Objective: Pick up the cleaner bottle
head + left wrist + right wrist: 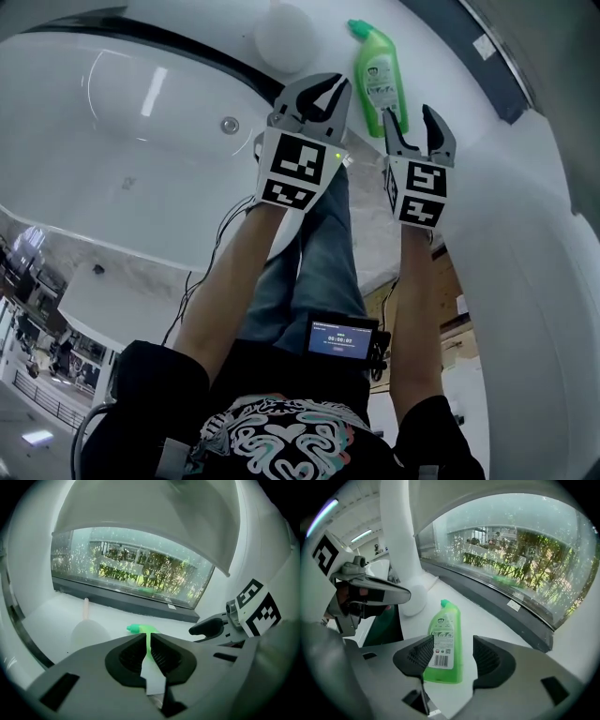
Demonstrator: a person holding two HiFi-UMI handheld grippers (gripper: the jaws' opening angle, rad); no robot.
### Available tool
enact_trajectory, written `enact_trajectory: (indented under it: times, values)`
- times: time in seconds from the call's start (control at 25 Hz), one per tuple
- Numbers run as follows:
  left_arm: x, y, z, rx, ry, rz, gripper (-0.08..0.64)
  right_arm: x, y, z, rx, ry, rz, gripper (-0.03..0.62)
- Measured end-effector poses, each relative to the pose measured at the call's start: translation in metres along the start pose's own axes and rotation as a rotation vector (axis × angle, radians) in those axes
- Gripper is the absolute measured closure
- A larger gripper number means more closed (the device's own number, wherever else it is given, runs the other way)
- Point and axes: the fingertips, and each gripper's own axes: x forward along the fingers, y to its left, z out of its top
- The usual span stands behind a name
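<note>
Lying flat, cleaner bottle [379, 80], cap [357, 26] at far end

Bright, cool daylight is admitted through the wide speckled glass window [136, 581] across the upper half of both gripper views. A white glare streak is reflected on the glossy white bathtub [122, 141] at the head view's upper left. Heavy barrel distortion is seen throughout, and the gripper views' corners are blacked out. The grey plastic left gripper [149, 639], nearest its lens, is rendered soft.
</note>
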Motion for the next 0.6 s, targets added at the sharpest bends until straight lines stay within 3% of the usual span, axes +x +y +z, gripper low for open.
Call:
enact_trajectory:
  times: [0.44, 0.6]
  values:
    - [0.019, 0.000, -0.009, -0.019, 0.019, -0.015, 0.540, 0.034, 0.023, -0.012, -0.048, 0.077, 0.048, 0.302]
    - [0.024, 0.000, -0.012, -0.058, 0.021, -0.030, 0.538, 0.045, 0.024, -0.012, -0.094, 0.106, 0.016, 0.285]
